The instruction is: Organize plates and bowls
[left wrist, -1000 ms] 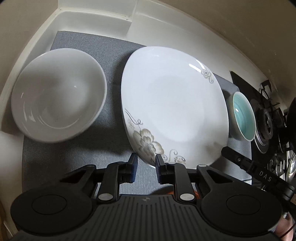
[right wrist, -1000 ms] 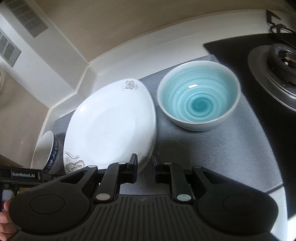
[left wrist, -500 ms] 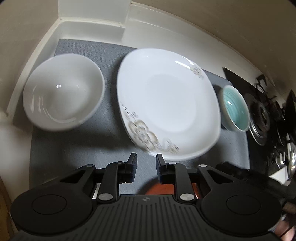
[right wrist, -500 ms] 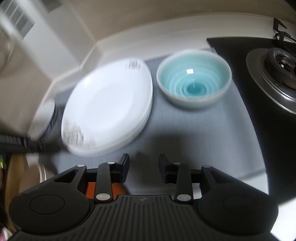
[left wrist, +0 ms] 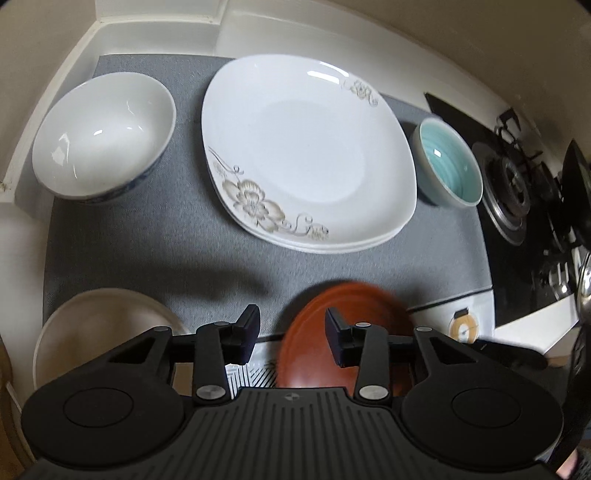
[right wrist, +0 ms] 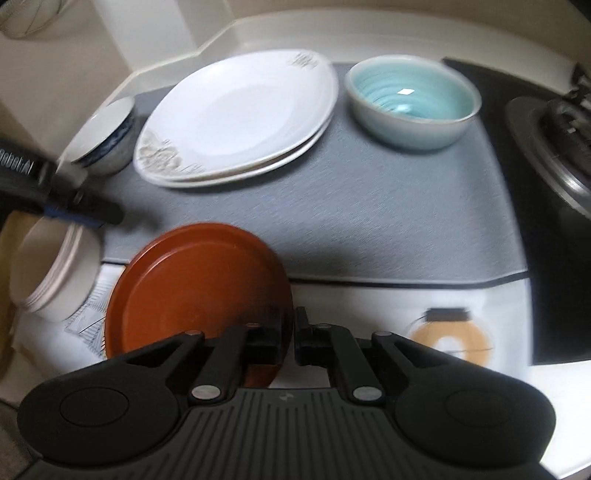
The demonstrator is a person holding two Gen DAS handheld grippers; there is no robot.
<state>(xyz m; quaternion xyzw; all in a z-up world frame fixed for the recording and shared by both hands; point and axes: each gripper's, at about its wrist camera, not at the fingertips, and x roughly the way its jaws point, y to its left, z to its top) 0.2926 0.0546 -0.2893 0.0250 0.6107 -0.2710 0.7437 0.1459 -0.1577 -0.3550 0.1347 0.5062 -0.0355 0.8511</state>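
A stack of white floral plates point(left wrist: 306, 155) point(right wrist: 236, 114) lies mid-mat. A white bowl with a blue outside point(left wrist: 103, 136) point(right wrist: 105, 136) sits left of it, a teal bowl point(left wrist: 448, 166) point(right wrist: 412, 101) right of it. My right gripper point(right wrist: 290, 332) is shut on the rim of a brown plate point(right wrist: 199, 288), held tilted over the mat's front edge; it also shows blurred in the left wrist view point(left wrist: 332, 314). My left gripper point(left wrist: 291, 328) is open and empty above the front of the mat. A stack of cream plates point(left wrist: 99, 325) point(right wrist: 55, 273) sits front left.
A grey mat point(left wrist: 147, 251) point(right wrist: 369, 221) covers the counter. A gas hob point(left wrist: 513, 192) point(right wrist: 554, 147) lies to the right. A white raised ledge point(left wrist: 155, 33) runs along the back and left. A tape roll point(right wrist: 448, 339) lies on the white front surface.
Both grippers have pulled back from the white plates toward the front. The left jaws opened wider. The right gripper has closed on the brown plate, which now comes into view.
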